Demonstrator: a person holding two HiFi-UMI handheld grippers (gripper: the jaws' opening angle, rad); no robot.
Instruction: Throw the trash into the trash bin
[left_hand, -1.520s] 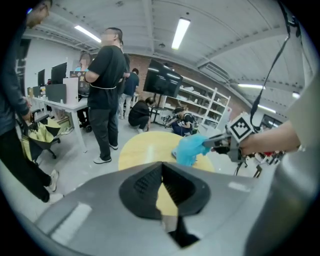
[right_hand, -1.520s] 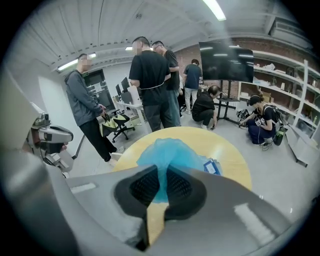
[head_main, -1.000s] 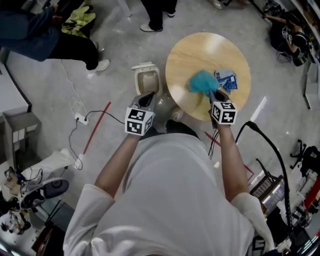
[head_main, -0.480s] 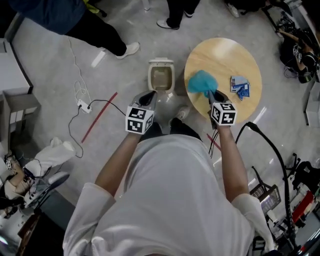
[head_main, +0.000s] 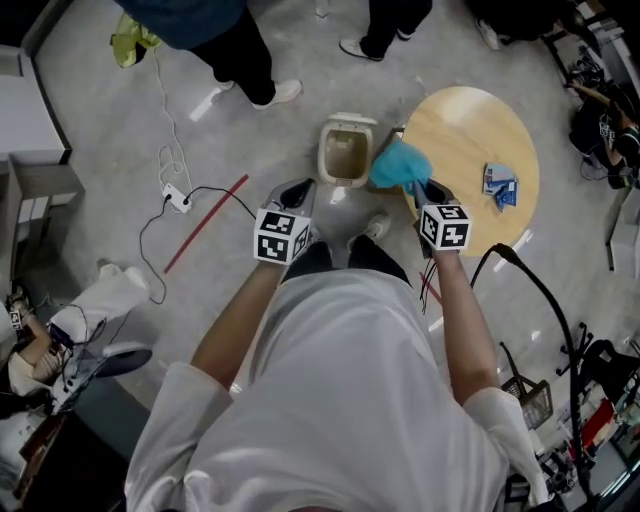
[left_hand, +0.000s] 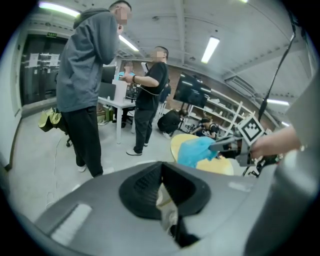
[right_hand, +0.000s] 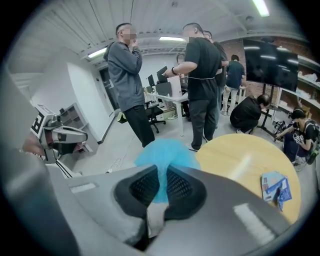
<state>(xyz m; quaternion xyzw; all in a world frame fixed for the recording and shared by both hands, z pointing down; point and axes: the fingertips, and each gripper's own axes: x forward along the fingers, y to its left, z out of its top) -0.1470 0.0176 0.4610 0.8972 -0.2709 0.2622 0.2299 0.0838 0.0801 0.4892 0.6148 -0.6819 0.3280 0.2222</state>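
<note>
The right claw (head_main: 419, 186) was clenched on the crumpled soft blue trash (head_main: 400, 165), holding it just beside the open beige trash bin (head_main: 325, 150) ready for dropping, while the left claw (head_main: 298, 191), closed and empty, hung near the bin's opposite side.

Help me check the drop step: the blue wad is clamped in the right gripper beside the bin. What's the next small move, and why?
Probably shift the right gripper a little left in the head view, jaws shut, until the blue wad hangs over the open trash bin. The wad sits at the bin's right rim, partly over the round table, so releasing here could miss.
</note>
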